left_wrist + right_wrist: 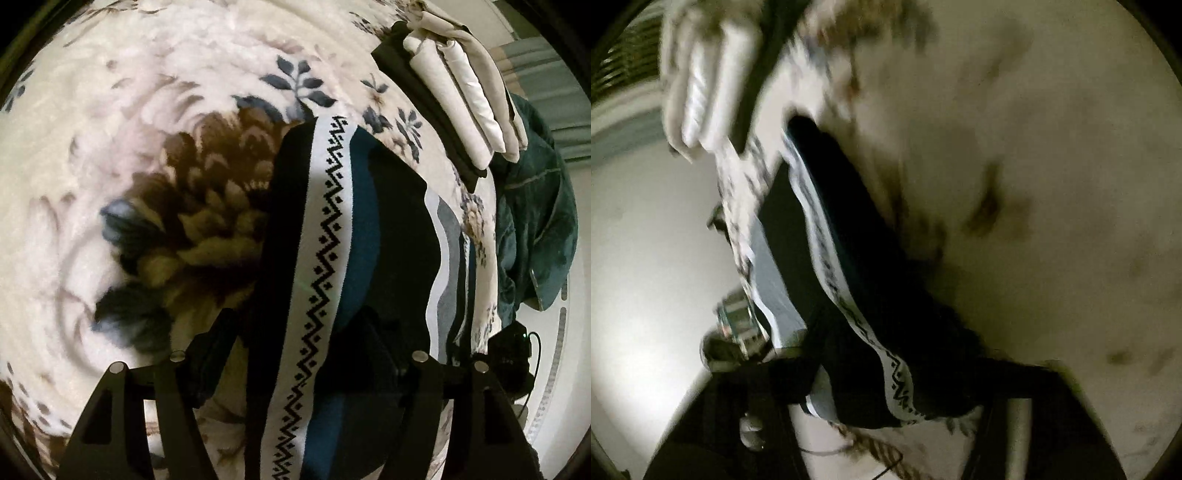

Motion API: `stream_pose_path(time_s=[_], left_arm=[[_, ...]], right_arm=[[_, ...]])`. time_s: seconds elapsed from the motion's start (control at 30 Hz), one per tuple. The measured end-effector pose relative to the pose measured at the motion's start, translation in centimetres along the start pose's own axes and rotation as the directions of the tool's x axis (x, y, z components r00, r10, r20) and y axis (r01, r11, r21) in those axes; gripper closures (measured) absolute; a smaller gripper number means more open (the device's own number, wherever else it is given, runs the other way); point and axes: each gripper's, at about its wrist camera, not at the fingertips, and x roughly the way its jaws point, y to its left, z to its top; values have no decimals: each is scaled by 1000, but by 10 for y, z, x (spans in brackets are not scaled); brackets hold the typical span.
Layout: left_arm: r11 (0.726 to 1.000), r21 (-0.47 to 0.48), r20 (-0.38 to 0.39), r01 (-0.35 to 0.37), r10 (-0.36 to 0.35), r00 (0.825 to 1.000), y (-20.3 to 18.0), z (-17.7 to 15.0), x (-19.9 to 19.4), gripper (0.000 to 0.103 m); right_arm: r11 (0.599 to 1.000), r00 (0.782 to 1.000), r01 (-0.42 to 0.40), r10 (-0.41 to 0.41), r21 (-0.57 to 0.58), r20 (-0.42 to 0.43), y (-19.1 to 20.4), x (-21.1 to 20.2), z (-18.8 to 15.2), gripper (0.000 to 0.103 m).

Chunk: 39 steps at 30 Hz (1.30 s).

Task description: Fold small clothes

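Note:
A small garment (325,229) with black, teal and grey panels and a white zigzag band lies on the floral blanket (110,147). In the left wrist view it runs from the middle down between the dark fingers of my left gripper (295,326). Those fingers stand apart on either side of the cloth, so the gripper is open. The right wrist view is blurred. There the same garment (827,236) stretches from the centre down into my right gripper (886,402), which is shut on its near end.
A stack of folded cream clothes (461,92) rests on a black piece at the blanket's far right edge, blurred in the right wrist view as the stack (705,85). A dark green cloth (535,221) hangs off the bed's side. Below it is a black device with a cable (513,354). Pale floor (646,240) is beside the bed.

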Motion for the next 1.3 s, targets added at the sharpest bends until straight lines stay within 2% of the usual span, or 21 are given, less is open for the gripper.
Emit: stream_pose_path(time_s=[0.1,0.2,0.27,0.3,0.33,0.4,0.43,0.47,0.53,0.6,0.67,0.7,0.73,0.83,0.93,0.97,1.0,1.03,1.07,1.17,1.3], left_arm=[[1000,20,2,14,-14,1000,-4,2,-5,36],[999,31,-11,41,-41,999,-3,3,-5,36],[998,24,-21,50,-49,999,2,3,-4,36],[998,14,-27,62,-61,998,5,2,-3,36],[997,1,-27,82,-82,996,9,1,-2,34],[990,-35,-36,138,-139,990,19,-2,3,29],[985,-48,-43,163,-165,985,21,-2,8,28],[980,-60,-48,188,-191,980,24,-3,13,22],[965,-102,-57,242,-248,967,32,-3,25,19],[949,-142,-55,282,-292,955,36,2,32,13],[942,-152,-54,301,-312,949,36,6,36,8],[940,-151,-57,305,-316,947,33,9,39,7],[939,-149,-59,309,-320,946,30,11,42,4],[942,-137,-62,306,-317,946,21,17,48,1],[946,-112,-35,305,-310,950,11,23,49,2],[947,-98,-9,305,-308,951,6,24,45,24],[951,-72,14,300,-300,954,-3,25,40,38],[956,-50,26,289,-288,957,-8,26,35,50],[960,-20,52,279,-277,959,-14,27,26,60],[954,18,87,299,-300,950,-29,35,5,67],[941,74,95,329,-335,937,-58,51,-24,68]], right_arm=[[999,995,-22,17,43,102,-4,-28,-13,98],[998,996,-11,6,63,85,-14,-38,-19,98],[995,998,-18,11,102,69,-22,-37,-29,78],[991,997,-42,33,124,70,-26,-39,-34,51],[985,991,-94,79,145,105,-32,-45,-47,37],[972,981,-158,134,171,141,-39,-44,-68,27],[961,976,-197,174,195,128,-44,-35,-78,24],[946,970,-237,219,219,104,-48,-19,-85,24],[940,968,-252,244,232,61,-47,18,-88,24],[920,950,-313,301,236,84,-48,50,-86,22],[886,911,-408,381,219,157,-40,63,-80,22],[863,880,-468,435,190,193,-33,67,-77,22],[857,870,-483,447,178,207,-28,71,-74,22],[851,857,-500,460,161,231,-12,86,-60,22],[858,860,-489,446,155,246,6,98,-46,22],[863,862,-483,440,149,250,15,100,-44,22],[867,863,-479,437,139,252,21,102,-43,34],[882,877,-451,411,134,247,28,103,-42,71],[892,887,-432,393,132,243,34,105,-41,76],[906,892,-408,368,113,263,54,96,-43,78],[912,881,-404,365,74,301,92,70,-46,79]])
